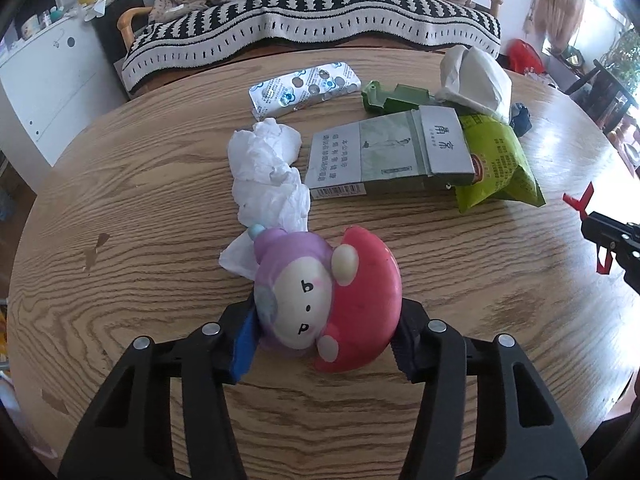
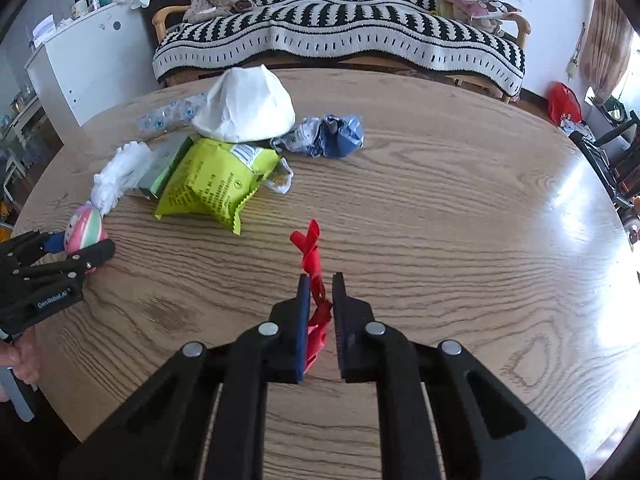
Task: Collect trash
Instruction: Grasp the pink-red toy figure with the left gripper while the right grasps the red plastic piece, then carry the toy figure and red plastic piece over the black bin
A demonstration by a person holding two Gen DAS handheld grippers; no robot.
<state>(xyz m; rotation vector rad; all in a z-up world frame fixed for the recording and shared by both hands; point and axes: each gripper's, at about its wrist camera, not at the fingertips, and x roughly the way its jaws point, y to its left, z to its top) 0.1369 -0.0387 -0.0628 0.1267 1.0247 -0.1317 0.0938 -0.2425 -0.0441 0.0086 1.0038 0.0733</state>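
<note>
My left gripper is shut on a pink and purple squishy toy low over the round wooden table. My right gripper is shut on a red twisted wrapper strip above the table's middle. Trash lies beyond: crumpled white tissue, a cigarette box, a green snack bag, an empty blister pack, a white plastic bag, a green torn carton and a blue-white crumpled wrapper. The left gripper with the toy shows at the left of the right wrist view.
A sofa with a black-and-white striped throw stands behind the table. A white cabinet is at the back left. A red bag and chairs are on the right.
</note>
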